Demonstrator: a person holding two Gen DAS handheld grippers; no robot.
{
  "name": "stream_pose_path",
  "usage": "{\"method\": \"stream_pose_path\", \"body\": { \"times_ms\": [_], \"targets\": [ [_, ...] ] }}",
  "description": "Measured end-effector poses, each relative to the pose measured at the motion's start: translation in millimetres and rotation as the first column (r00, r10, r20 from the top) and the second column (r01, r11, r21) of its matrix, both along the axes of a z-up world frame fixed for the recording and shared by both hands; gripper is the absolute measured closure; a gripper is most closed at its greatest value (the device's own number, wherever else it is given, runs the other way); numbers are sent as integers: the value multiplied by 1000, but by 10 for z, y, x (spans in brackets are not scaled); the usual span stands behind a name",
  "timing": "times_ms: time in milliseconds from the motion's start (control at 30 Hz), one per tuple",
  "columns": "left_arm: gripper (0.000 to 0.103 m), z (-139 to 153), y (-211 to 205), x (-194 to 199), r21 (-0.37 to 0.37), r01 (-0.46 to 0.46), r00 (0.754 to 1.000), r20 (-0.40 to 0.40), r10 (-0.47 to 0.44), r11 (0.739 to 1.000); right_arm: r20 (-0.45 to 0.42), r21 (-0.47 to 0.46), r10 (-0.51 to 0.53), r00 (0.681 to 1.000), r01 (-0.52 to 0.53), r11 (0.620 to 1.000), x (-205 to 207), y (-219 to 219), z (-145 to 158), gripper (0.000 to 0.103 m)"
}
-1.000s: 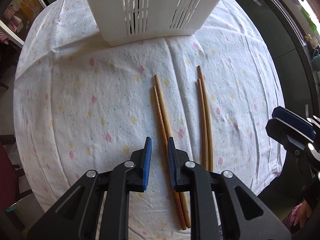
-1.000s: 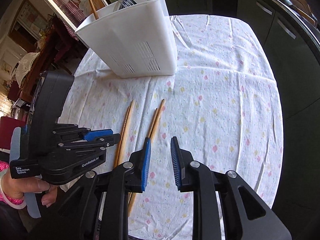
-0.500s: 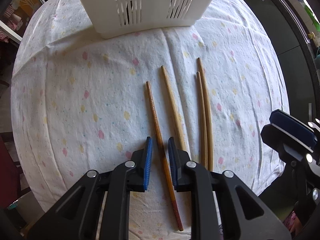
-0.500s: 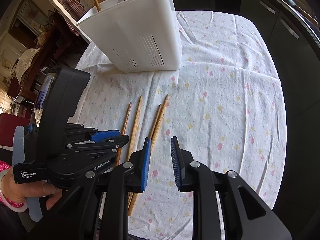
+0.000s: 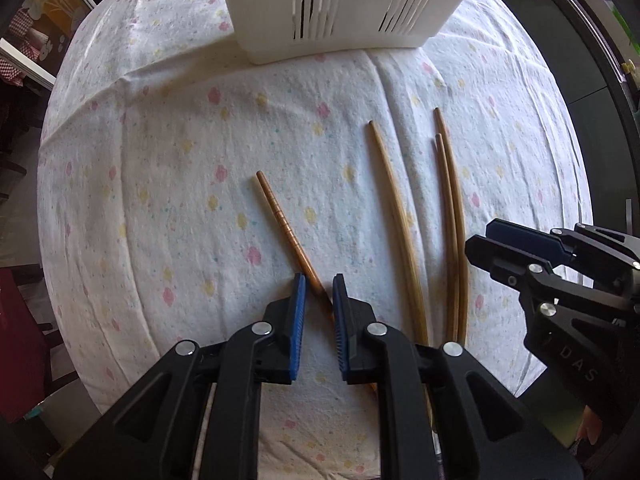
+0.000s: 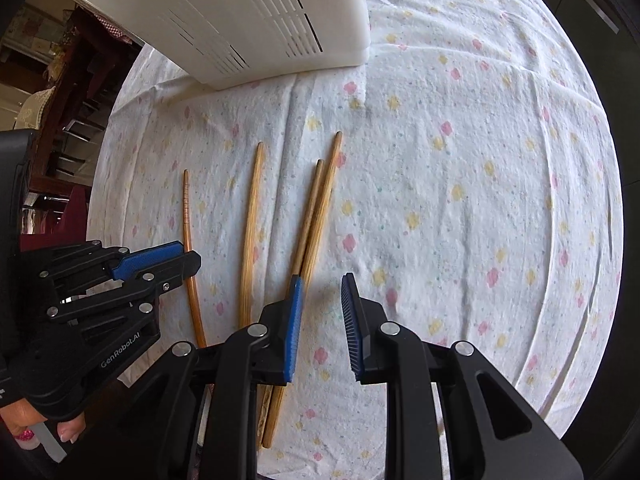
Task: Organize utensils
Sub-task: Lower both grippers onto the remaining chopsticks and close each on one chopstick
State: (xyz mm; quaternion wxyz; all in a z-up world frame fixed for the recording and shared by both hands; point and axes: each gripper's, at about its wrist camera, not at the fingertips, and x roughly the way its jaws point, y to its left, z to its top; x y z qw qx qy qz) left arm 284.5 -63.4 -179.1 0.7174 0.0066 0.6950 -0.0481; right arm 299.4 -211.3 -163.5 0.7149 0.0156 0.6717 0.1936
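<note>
My left gripper (image 5: 319,280) points straight down and is shut on a dark ridged chopstick (image 5: 280,216), whose far tip angles up and left over the cloth. In the right wrist view the same chopstick (image 6: 186,208) passes between the left gripper's (image 6: 191,254) fingers. A single pale chopstick (image 5: 394,200) lies to its right, then a pair of pale chopsticks (image 5: 450,200) side by side. My right gripper (image 6: 322,280) hangs low over the cloth, jaws slightly apart with nothing between them, its left pad just right of the pair (image 6: 316,208).
A white slotted utensil caddy (image 5: 340,0) stands at the far side of the table on a flower-print tablecloth (image 5: 160,160). Dark cabinets border the table on the right. A hand (image 6: 60,432) holds the left gripper at the near left edge.
The left gripper swung the ridged chopstick leftward, away from the pale one it lay beside. The right gripper sank closer to the cloth, next to the pair.
</note>
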Motion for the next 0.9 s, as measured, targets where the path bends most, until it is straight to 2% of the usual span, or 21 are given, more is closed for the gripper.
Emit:
{"method": "stream_pose_path", "body": {
  "times_ms": [233, 367, 433, 500, 633, 733, 767, 800, 867, 900],
  "targets": [
    [87, 29, -63, -7, -30, 11, 1000, 1, -11, 1000, 33, -103, 24, 999, -20, 994, -19, 179, -2, 82],
    [87, 82, 60, -46, -32, 11, 1000, 1, -11, 999, 46, -147, 44, 998, -37, 988, -12, 366, 14, 84],
    [87, 83, 51, -52, -34, 10, 1000, 2, -10, 999, 40, -166, 51, 998, -44, 985, 1, 412, 7, 92],
    [87, 82, 60, -58, -38, 14, 1000, 2, -14, 999, 10, -166, 50, 999, -48, 985, 9, 380, -33, 93],
    [87, 71, 137, -60, -53, 12, 1000, -10, -13, 999, -9, -167, 22, 1000, -24, 986, 28, 261, -44, 93],
    [82, 75, 147, -20, -53, -1, 1000, -13, 0, 999, -14, -171, 35, 999, -37, 985, 84, 339, -23, 84],
    [82, 73, 141, -4, -49, -1, 1000, -11, 0, 999, -7, -184, 44, 999, -45, 982, 104, 403, -27, 83],
    [82, 75, 143, -1, -45, -3, 1000, -7, 3, 999, 0, -199, 48, 999, -47, 979, 102, 401, -29, 91],
    [82, 78, 115, -9, -42, 8, 1000, -1, -8, 999, -3, -174, 33, 999, -33, 984, 103, 310, -25, 96],
    [90, 82, 123, -21, -34, 13, 1000, 9, -13, 999, 0, -161, 20, 1000, -20, 987, 92, 245, -17, 96]
  ]
}}
